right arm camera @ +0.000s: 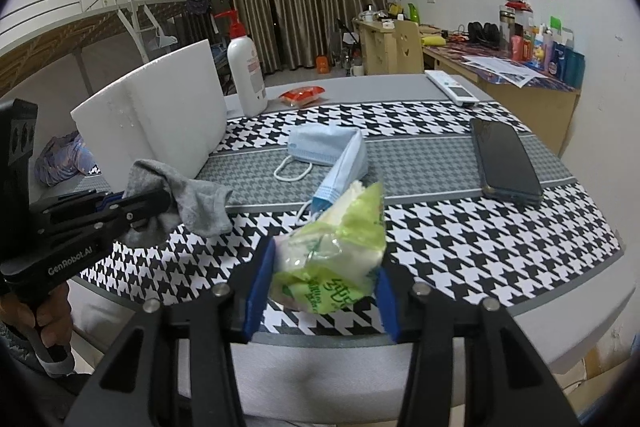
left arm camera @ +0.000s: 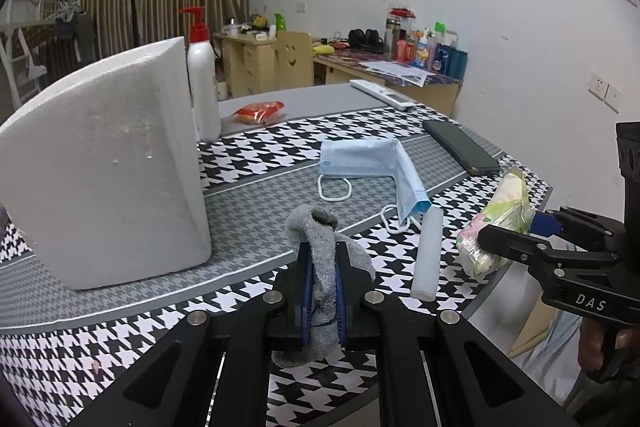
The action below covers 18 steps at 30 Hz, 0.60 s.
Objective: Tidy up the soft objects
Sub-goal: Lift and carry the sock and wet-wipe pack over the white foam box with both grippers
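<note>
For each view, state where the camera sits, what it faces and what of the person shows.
Left wrist: on the left tool, shut on the grey sock, facing across the table; right tool and fingers at right.
Right wrist: on the right tool, gripping the green packet; left tool at left.
Shared: face mask, phone, foam block.

The grey sock (left arm camera: 320, 267) is pinched at its middle and hangs limp, open cuff flopped over at the top, raised off the houndstooth table cover. The tissue pack (right arm camera: 332, 251), in crinkly green and clear plastic, is squeezed on both sides and tilted up. The light blue face mask (left arm camera: 372, 167) lies folded mid-table, with its white ear loops spilling out.
</note>
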Motion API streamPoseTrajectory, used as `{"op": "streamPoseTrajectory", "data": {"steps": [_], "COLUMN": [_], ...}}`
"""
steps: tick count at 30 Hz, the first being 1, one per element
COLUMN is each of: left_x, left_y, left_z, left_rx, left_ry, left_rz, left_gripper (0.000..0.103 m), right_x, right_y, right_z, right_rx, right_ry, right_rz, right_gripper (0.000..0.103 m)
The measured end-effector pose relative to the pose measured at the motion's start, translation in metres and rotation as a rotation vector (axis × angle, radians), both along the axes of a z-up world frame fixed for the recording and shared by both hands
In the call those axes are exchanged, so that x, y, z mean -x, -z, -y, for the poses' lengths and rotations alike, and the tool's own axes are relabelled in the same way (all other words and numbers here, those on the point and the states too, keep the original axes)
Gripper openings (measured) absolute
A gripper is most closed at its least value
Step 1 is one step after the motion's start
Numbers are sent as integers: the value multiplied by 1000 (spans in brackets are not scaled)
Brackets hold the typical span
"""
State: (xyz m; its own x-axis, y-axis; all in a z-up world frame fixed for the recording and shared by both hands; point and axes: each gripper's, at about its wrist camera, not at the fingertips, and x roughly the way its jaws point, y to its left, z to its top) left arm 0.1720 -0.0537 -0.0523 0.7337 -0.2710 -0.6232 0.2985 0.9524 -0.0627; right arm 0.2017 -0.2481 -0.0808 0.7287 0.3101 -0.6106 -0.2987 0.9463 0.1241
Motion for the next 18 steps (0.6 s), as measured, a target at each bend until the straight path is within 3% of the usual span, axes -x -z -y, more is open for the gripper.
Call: {"op": "streamPoseTrajectory", "data": {"steps": [18], "left_x": [9], "left_y": [-28], "left_z": [-15], "left_rx": [-4], "left_ry": [-13], "left_rz": [80], "left_gripper": [10], "right_x": [-1], "right_y": [-20], "right_z": [-13], "right_rx": [-2], "right_ry": [-28], "right_rz": [66], "right_gripper": [51]}}
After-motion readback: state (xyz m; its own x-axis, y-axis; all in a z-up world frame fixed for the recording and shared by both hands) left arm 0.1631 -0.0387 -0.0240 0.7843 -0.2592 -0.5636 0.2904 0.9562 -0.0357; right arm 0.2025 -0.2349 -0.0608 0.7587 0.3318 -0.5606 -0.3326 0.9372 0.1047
